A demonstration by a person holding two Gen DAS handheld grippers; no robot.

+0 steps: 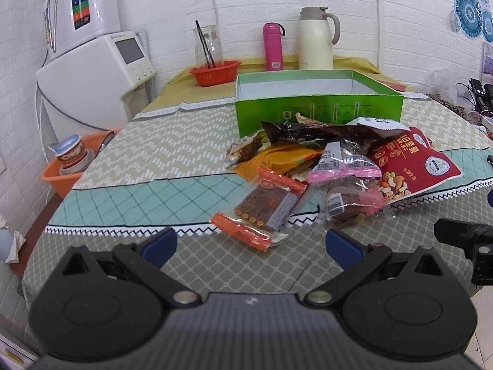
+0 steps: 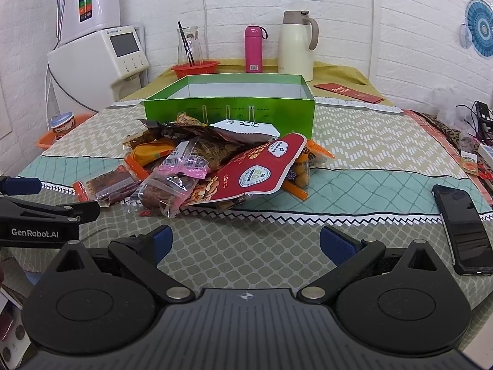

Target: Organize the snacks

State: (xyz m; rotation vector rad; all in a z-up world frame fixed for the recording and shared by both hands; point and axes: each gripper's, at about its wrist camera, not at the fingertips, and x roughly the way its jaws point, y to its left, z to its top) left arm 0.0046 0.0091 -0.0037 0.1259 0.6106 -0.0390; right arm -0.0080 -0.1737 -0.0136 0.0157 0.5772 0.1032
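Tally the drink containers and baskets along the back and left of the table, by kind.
Pink bottle: 1
Cream thermos jug: 1
Glass carafe: 1
Red basket: 1
Orange basket: 1
Total: 5

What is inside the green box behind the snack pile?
Only the white inner walls of the green box show, and no snack shows above its rim. Its front wall hides the floor, so I cannot tell whether anything lies there.

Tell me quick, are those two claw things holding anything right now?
Left gripper: open, holding nothing, just short of the snack pile.
Right gripper: open, holding nothing.
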